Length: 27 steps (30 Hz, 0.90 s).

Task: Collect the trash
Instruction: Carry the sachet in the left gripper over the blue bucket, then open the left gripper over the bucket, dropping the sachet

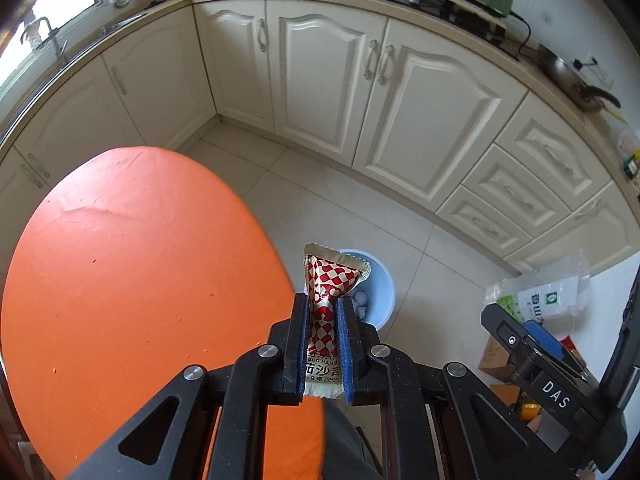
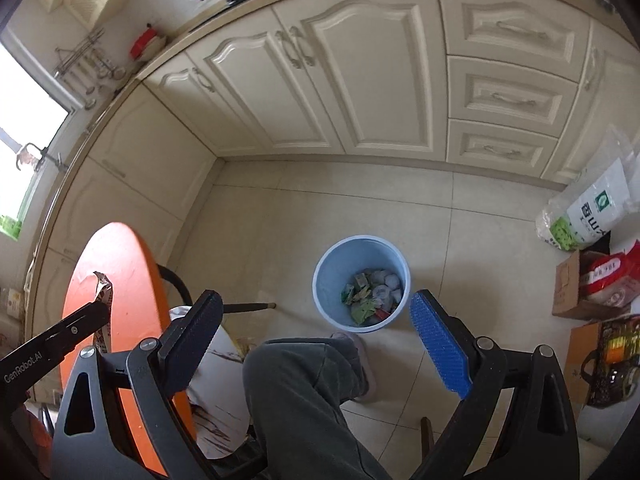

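**Sachet held over the floor, near the bin**

Cream cabinets (image 1: 328,80) wrap two sides of a tiled kitchen floor (image 2: 360,208). An orange surface (image 1: 132,272) fills the left of the left wrist view, bare but for crumbs. On the floor beside it stands a blue bin (image 2: 362,282), holding wrappers and crumpled paper. A person's grey trouser leg (image 2: 304,392) and slipper lie just in front of the bin. Bags and boxes (image 2: 588,224) sit against the right wall.

The left tool (image 1: 323,312) is clamped tight on a red-and-white checked sachet (image 1: 328,280), which stands upright between the pads, just past the surface's edge with the bin behind it. The right tool (image 2: 316,312) gapes wide with nothing in it, pointing down at the bin.
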{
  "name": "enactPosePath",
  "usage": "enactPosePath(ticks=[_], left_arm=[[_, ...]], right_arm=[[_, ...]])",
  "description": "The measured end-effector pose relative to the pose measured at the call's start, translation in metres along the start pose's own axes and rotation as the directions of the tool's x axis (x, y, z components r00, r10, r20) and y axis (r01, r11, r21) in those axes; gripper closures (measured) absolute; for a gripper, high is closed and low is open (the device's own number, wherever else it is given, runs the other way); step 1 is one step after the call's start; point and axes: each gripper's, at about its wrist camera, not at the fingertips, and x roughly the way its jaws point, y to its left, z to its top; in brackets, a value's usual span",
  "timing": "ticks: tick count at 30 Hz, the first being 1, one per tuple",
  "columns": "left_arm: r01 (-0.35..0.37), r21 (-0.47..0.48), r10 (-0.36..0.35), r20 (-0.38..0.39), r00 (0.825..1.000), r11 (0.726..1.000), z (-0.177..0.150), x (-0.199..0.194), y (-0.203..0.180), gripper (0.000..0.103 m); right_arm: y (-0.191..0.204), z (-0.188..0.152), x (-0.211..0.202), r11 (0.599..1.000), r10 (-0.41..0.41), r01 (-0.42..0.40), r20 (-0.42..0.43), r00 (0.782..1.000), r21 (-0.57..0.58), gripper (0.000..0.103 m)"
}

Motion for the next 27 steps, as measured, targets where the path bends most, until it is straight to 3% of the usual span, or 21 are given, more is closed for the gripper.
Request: enactPosePath(ticks=[12, 15, 17, 18, 19, 27], left_arm=[[-0.009, 0.095, 0.018, -0.094, 0.995, 0.995, 0.098, 0.125, -0.074, 0.092], [-0.015, 0.16, 0.029, -0.087, 0.996, 0.987, 0.107, 0.144, -0.093, 0.083], [-0.048, 0.167, 0.062, -0.08, 0.995, 0.985, 0.106, 0.155, -0.1, 0.069], [-0.05, 0.163, 0.063, -0.077, 0.995, 0.985, 0.108, 0.16, -0.101, 0.054], [-0.044, 0.16, 0.056, -0.074, 0.996, 0.986, 0.108, 0.164, -0.104, 0.047], [-0.069, 0.148, 0.084, -0.098, 0.992, 0.987, 0.103, 0.181, -0.108, 0.046]], right_arm=[[-0.087, 0.014, 0.034, 0.981, -0.061, 0.073, -0.071, 0.996, 0.177, 0.007], [-0.098, 0.016, 0.044, 0.977, -0.061, 0.078, -0.09, 0.994, 0.196, 0.007], [-0.1, 0.016, 0.049, 0.976, -0.065, 0.085, -0.104, 0.992, 0.199, 0.007], [-0.101, 0.016, 0.052, 0.977, -0.065, 0.086, -0.111, 0.992, 0.197, 0.007], [-0.103, 0.016, 0.055, 0.977, -0.064, 0.087, -0.119, 0.991, 0.195, 0.007], [-0.102, 0.015, 0.07, 0.979, -0.05, 0.08, -0.16, 0.986, 0.187, 0.007]])
